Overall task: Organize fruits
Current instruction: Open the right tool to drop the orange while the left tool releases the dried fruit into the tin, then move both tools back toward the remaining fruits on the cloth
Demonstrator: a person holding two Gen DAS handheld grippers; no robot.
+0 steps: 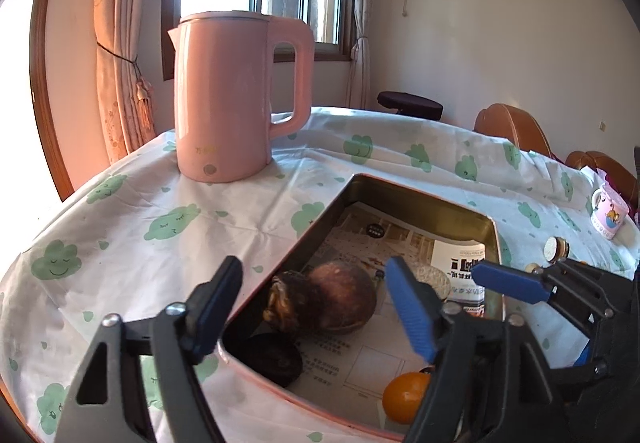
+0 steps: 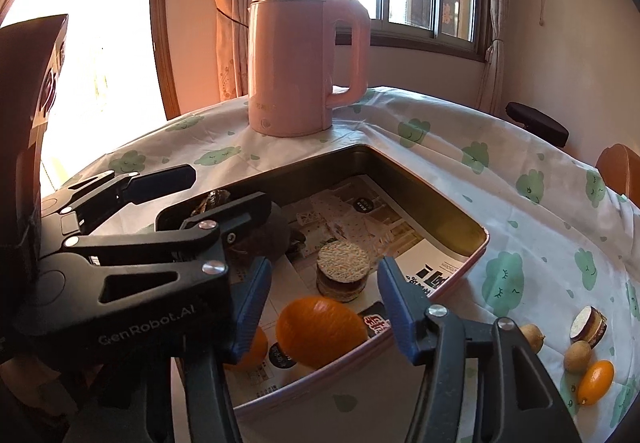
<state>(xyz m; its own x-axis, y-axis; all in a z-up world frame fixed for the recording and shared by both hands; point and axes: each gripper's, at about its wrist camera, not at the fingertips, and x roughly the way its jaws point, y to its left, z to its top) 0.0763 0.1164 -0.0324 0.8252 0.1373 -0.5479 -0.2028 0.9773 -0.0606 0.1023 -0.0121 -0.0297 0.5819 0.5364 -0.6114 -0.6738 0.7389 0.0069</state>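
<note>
Right wrist view: we see our right tongs (image 2: 320,307) standing part open over the near end of the tin tray (image 2: 476,247), nothing pressed between the blue pads.
Left tongs: the left tongs (image 1: 308,307) stand wide and empty above the tray's left corner; they also show in the right view (image 2: 176,195).
Orange: one orange (image 2: 320,331) lies in the tray between our right pads but free of them; a second orange (image 2: 250,349) sits partly hidden behind the left pad.
Handling, orange: we judge it firm, fairly light, with a waxy skin that may roll; best taken across its widest part.
Brown fruits: a round brown fruit (image 1: 340,303), a scaly knobbly one (image 1: 282,301) touching it, and a dark round one (image 1: 274,361) crowd the tray's left corner.
Handling, brown fruits: the rough skins should give grip; we cannot tell how hard they are.
Round cake: a stacked, grainy-topped disc (image 2: 343,277) stands mid-tray on printed paper.
Left to sort: a small oval orange fruit (image 2: 596,381), two small tan fruits (image 2: 578,361) and a layered slice (image 2: 588,325) lie on the table (image 2: 540,227) right of the tray.
Handling, small fruits: light and smooth, likely to slip; a gentle pinch across the short axis suits them.
Surroundings: a matte pink kettle (image 2: 304,71) stands beyond the tray on the creased cloud-print cloth.
</note>
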